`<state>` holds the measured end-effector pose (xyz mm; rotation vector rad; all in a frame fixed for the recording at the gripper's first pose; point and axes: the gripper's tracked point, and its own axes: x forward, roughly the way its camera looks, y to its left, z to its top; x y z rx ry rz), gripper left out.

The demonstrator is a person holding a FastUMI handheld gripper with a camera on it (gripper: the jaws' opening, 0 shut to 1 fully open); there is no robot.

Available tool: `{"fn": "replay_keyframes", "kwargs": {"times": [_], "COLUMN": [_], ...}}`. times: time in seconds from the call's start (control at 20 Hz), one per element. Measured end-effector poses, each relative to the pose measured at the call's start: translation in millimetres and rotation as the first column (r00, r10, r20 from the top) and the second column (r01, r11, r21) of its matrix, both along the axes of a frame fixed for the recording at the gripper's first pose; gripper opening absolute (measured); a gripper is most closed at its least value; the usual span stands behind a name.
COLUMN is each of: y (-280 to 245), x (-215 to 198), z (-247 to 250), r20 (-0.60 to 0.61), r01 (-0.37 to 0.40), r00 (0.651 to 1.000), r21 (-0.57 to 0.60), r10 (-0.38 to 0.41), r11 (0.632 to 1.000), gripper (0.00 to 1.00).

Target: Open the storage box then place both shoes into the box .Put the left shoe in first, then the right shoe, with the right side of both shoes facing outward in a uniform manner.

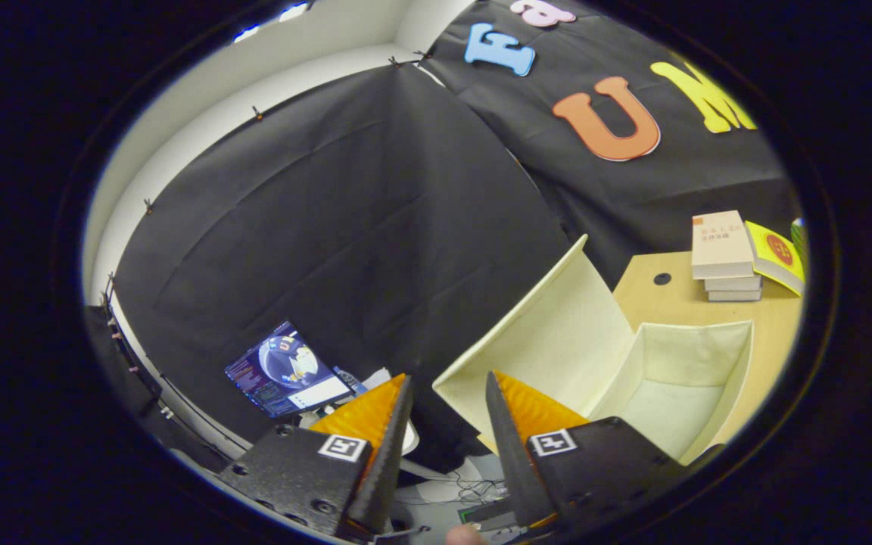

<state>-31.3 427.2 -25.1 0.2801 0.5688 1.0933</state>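
Released tool (447,390), gripping nothing, tilted up toward the black cloth wall. The cream fabric storage box (689,363) sits open just ahead and right on the wooden worktop (667,299) — its raised lid (549,333) could flop shut or catch a finger.

Wooden table (773,325), open storage box (697,356), stacked books (724,257)

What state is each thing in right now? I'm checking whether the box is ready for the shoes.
storage box: open, nothing visible inside
lid: flipped up, beside the fingers
gripper: fingers apart, holding nothing
books: stacked, closed, on the table
screen: lit
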Motion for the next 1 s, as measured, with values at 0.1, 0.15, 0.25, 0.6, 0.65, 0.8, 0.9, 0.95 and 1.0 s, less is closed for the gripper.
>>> {"fn": "replay_keyframes", "kwargs": {"times": [0.1,0.15,0.25,0.6,0.65,0.8,0.9,0.95,1.0], "y": [-7,-14,-35,-202,-229,-295,-327,-344,-359], "x": [-4,-3,3,29,33,41,40,42,45], "z": [4,7,15,43,47,44,33,26,20], "r20": [0.046,0.073,0.140,0.439,0.481,0.541,0.526,0.515,0.504], "r01": [0.011,0.028,0.080,0.454,0.508,0.619,0.640,0.647,0.653], "r00": [0.999,0.997,0.987,0.819,0.778,0.704,0.708,0.712,0.715], "r21": [-0.012,-0.015,-0.016,-0.099,-0.104,-0.149,-0.195,-0.217,-0.236], "r10": [-0.010,-0.026,-0.077,-0.371,-0.403,-0.461,-0.471,-0.478,-0.483], "r11": [1.000,1.000,0.997,0.885,0.855,0.771,0.743,0.731,0.720], "gripper": [0.89,1.00,1.00,1.00,1.00,1.00,1.00,1.00,1.00]}}
